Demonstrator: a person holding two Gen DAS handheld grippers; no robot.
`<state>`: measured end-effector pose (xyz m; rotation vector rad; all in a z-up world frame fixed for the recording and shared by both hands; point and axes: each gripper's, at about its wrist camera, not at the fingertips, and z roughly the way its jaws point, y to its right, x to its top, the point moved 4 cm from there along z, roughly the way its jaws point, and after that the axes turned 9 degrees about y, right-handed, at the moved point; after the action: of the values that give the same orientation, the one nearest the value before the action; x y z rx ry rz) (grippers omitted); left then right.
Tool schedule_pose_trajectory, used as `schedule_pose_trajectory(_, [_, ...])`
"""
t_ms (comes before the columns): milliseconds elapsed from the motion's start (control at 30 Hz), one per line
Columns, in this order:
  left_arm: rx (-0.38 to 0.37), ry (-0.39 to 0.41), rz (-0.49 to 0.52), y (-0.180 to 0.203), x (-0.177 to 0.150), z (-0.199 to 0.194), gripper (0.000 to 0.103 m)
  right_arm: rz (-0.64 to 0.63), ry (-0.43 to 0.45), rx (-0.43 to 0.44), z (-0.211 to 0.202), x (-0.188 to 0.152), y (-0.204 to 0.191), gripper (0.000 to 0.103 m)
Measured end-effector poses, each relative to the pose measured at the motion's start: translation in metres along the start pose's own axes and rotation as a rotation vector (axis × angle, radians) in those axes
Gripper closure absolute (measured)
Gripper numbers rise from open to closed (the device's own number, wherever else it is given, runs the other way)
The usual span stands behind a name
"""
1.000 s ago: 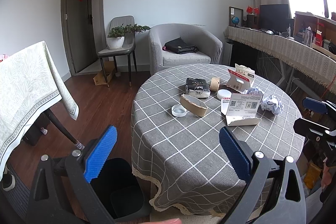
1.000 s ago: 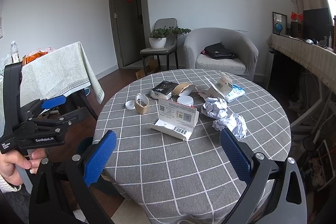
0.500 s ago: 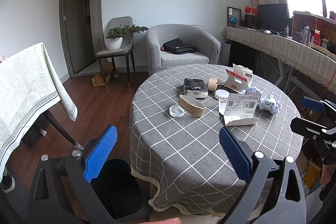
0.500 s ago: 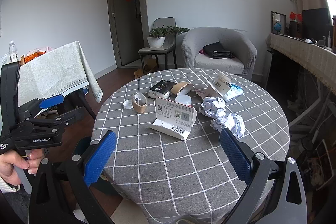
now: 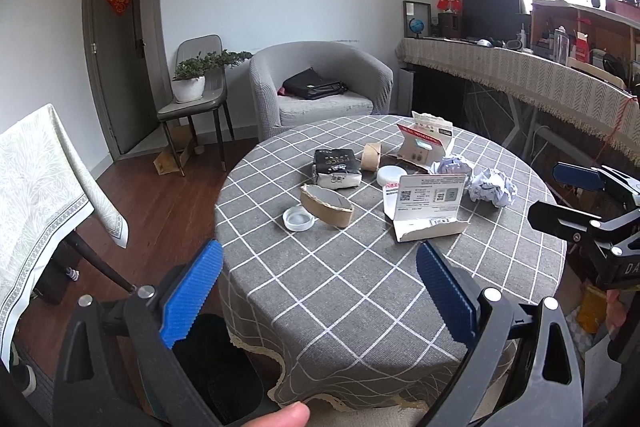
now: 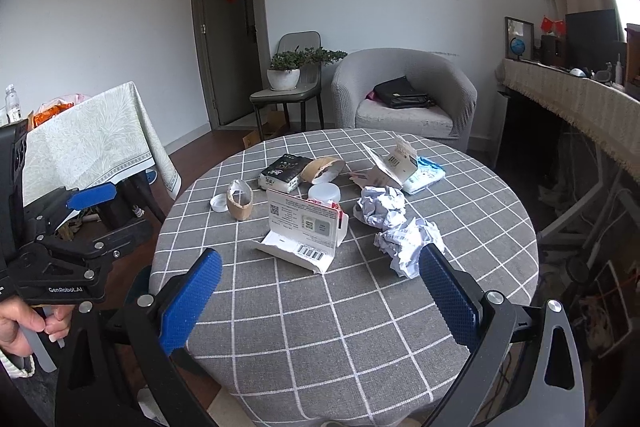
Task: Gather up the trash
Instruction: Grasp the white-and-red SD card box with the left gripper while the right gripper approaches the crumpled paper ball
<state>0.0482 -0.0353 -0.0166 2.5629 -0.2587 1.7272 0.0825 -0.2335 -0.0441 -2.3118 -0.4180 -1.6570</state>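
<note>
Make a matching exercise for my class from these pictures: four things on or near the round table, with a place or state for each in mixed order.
Column A
1. crumpled paper ball
2. open white box
3. black bin
4. black bag

Column B
a. on the grey armchair
b. on the floor beside the round table
c. stands with its flap raised, barcode showing
d. on the cloth nearest the right tongs

Pairs: 1-d, 2-c, 3-b, 4-a

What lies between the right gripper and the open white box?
Only bare tablecloth between the right gripper and the box, seen in the right wrist view.
</note>
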Motion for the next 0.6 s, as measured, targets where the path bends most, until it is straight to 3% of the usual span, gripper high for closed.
schedule_pose_trajectory(333, [-0.124,-0.031,-0.034,0.04,0.007,0.03,0.006,0.014,-0.023,-0.038,0.012,-0.002,0.034,0.003])
schedule_pose_trajectory(600, [-0.156,-0.052,-0.021,0.066,0.005,0.054,0.007,0.048,-0.032,-0.102,0.01,-0.007,0.065,0.003])
